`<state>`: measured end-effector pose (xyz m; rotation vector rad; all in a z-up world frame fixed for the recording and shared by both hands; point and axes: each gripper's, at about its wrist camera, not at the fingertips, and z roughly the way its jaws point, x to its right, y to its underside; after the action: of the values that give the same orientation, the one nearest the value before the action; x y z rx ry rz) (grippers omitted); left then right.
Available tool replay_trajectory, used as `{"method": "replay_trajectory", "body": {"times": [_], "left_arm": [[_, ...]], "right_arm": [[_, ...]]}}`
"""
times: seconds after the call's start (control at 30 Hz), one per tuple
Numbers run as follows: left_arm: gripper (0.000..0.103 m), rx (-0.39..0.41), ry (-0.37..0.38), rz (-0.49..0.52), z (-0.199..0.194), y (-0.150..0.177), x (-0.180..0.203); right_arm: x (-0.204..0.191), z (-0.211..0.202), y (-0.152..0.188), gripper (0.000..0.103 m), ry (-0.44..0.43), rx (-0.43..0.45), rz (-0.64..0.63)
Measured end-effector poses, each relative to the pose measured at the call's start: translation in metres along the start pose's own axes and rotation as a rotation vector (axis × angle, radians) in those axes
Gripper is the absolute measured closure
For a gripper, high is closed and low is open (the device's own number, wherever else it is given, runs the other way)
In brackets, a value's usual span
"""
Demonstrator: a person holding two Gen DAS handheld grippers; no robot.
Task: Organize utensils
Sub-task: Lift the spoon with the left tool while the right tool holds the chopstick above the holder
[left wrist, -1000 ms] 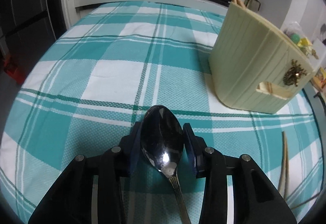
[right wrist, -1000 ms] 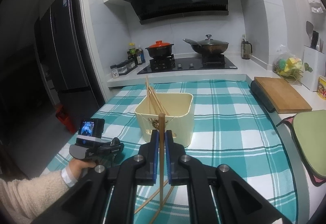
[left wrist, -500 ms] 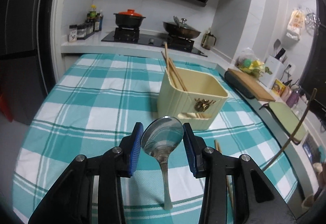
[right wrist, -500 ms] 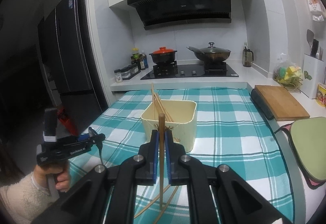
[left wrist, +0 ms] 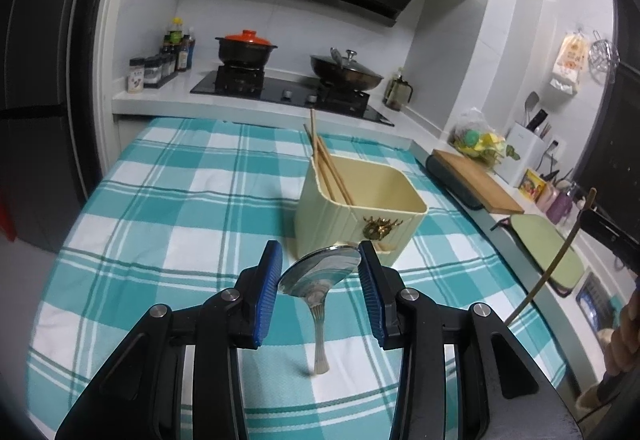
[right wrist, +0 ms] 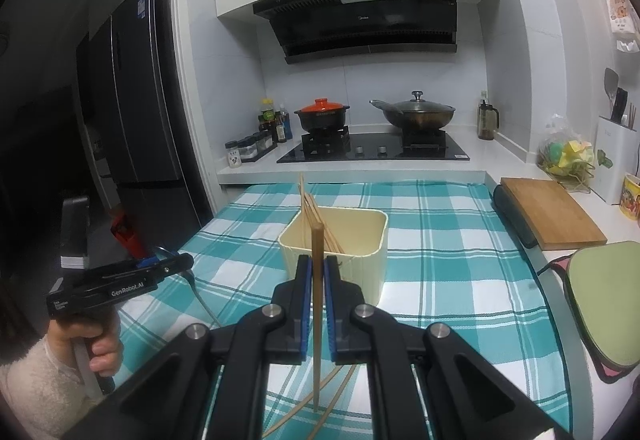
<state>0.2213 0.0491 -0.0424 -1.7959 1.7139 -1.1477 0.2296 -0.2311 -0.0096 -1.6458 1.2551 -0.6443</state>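
Note:
My left gripper [left wrist: 319, 272] is shut on a steel spoon [left wrist: 318, 274], gripping the bowl with the handle hanging down above the cloth. A cream utensil box [left wrist: 360, 215] with several chopsticks [left wrist: 328, 167] leaning in it stands just ahead. My right gripper [right wrist: 315, 276] is shut on a wooden chopstick [right wrist: 317, 304], held upright, short of the same box [right wrist: 340, 252]. The left gripper also shows in the right wrist view [right wrist: 160, 266], left of the box. The held chopstick shows at the right in the left wrist view [left wrist: 548, 272].
Loose chopsticks [right wrist: 320, 408] lie on the teal checked cloth [right wrist: 440, 260] below my right gripper. A cutting board [right wrist: 548, 211] and a green mat [right wrist: 604, 300] sit to the right. The stove with pots [right wrist: 372, 147] is behind the table.
My left gripper has lifted the spoon off the cloth and levelled toward the box. My right gripper has risen slightly with the chopstick.

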Motion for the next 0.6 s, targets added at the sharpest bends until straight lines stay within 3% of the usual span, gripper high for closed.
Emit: {"method": "replay_trajectory", "body": {"times": [0.27, 0.6], "left_arm": [[0.064, 0.023, 0.043, 0.008, -0.009, -0.032, 0.004], [0.064, 0.130, 0.096, 0.045, -0.006, -0.141, 0.025]], "right_arm": [[0.006, 0.006, -0.014, 0.097, 0.003, 0.008, -0.001], [0.010, 0.021, -0.099, 0.097, 0.012, 0.130, -0.060]]}}
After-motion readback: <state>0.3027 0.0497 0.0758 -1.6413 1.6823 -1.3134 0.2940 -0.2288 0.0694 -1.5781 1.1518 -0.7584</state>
